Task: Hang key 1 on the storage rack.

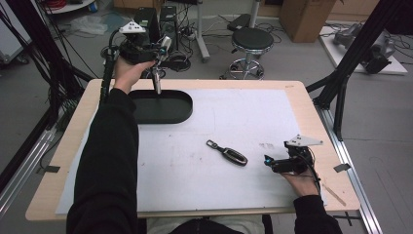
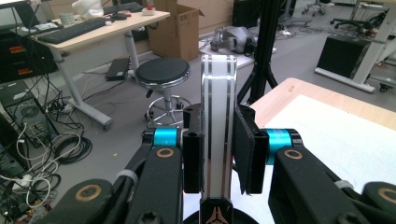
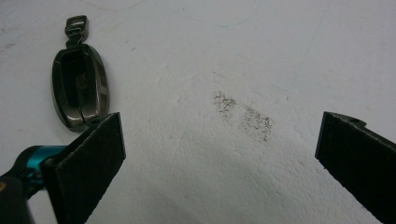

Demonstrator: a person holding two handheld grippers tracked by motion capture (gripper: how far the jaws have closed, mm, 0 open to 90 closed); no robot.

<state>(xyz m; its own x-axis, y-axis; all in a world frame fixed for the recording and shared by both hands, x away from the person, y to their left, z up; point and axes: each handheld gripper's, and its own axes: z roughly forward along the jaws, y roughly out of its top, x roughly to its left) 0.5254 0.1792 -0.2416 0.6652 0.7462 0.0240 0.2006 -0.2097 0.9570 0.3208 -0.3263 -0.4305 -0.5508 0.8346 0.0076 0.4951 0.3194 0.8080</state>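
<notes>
Key fob (image 1: 228,153): lies slantwise just left of my wide-open right gripper (image 1: 272,163); left gripper (image 2: 218,154) clamps, seemingly, a glossy strip (image 2: 217,121).

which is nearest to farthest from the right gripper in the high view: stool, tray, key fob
1. key fob, on the white mat just left of the right gripper.
2. tray, far-left part of the table, under the left gripper.
3. stool, on the floor beyond the table's far edge.
</notes>
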